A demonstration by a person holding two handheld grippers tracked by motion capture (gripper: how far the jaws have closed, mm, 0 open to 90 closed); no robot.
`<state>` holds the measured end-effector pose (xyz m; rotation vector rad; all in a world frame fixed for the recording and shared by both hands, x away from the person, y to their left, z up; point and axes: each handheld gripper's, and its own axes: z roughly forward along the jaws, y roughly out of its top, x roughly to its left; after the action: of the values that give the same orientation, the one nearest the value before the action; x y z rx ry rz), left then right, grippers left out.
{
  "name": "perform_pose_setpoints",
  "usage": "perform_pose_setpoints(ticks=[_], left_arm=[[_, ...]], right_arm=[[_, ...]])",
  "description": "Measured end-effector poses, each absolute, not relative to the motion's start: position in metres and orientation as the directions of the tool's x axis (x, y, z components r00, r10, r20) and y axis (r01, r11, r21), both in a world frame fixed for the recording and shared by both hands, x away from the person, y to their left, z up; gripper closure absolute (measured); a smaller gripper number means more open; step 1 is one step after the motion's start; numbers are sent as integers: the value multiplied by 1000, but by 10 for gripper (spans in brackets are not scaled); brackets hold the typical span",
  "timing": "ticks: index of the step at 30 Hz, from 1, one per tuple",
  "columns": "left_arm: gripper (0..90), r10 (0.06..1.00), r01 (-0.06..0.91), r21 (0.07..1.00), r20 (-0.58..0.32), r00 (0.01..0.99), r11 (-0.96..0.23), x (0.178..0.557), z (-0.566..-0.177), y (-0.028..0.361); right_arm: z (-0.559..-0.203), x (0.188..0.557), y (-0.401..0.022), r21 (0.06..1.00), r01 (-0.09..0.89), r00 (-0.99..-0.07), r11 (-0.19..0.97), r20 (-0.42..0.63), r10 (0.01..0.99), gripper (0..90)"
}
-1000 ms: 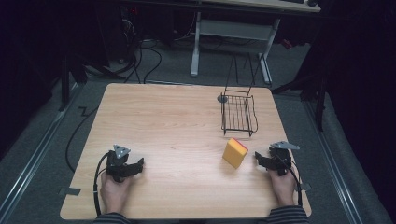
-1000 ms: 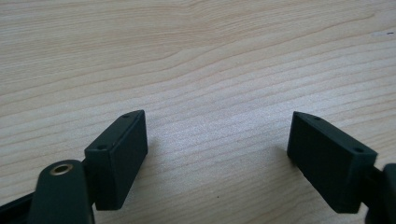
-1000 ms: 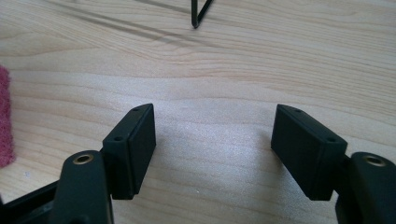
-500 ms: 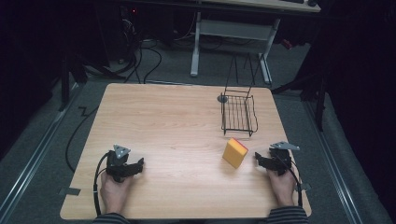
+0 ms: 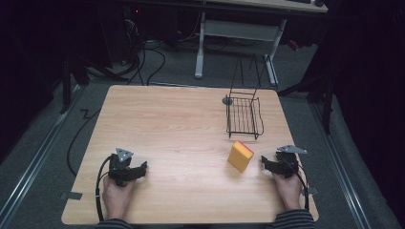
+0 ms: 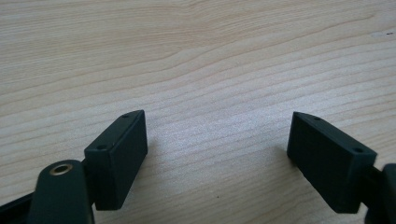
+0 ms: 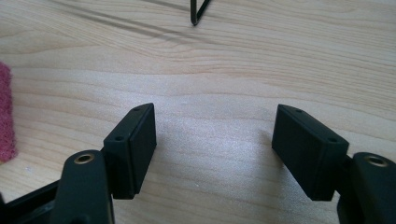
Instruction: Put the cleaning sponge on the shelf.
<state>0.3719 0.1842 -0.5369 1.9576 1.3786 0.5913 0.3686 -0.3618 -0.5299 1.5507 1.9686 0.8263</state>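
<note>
No brand, label or writing can be read on anything here. Your sponge [image 5: 240, 156], yellow with a pink scouring face, stands on edge on the wooden counter [image 5: 176, 129], toward its near right part, with the pink strip along its upper right side; its long axis runs from near left to far right in the high view, tilted a little off the counter's edges. It sits just in front of the black wire basket [image 5: 242, 116], apart from it, and near your right gripper [image 5: 264, 163], which lies low on the counter to the sponge's right without touching it. In the right gripper view the jaws stand wide with bare wood between them, the pink scouring face [image 7: 5, 112] shows at the left edge, and one corner of the basket's wire [image 7: 198, 11] shows at the top. Your left gripper [image 5: 141, 169] rests on the near left part of the counter, well apart from the sponge; in the left gripper view its jaws also stand wide, holding nothing, with plain wood grain [image 6: 201, 70] ahead.
</note>
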Motion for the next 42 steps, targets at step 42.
perform_pose_setpoints(ticks=[42], left_arm=[[208,939,640,735,-14,343,-223,372,-537,184]], right_arm=[[-497,294,-346,823,540,-360,174,39,932,372]])
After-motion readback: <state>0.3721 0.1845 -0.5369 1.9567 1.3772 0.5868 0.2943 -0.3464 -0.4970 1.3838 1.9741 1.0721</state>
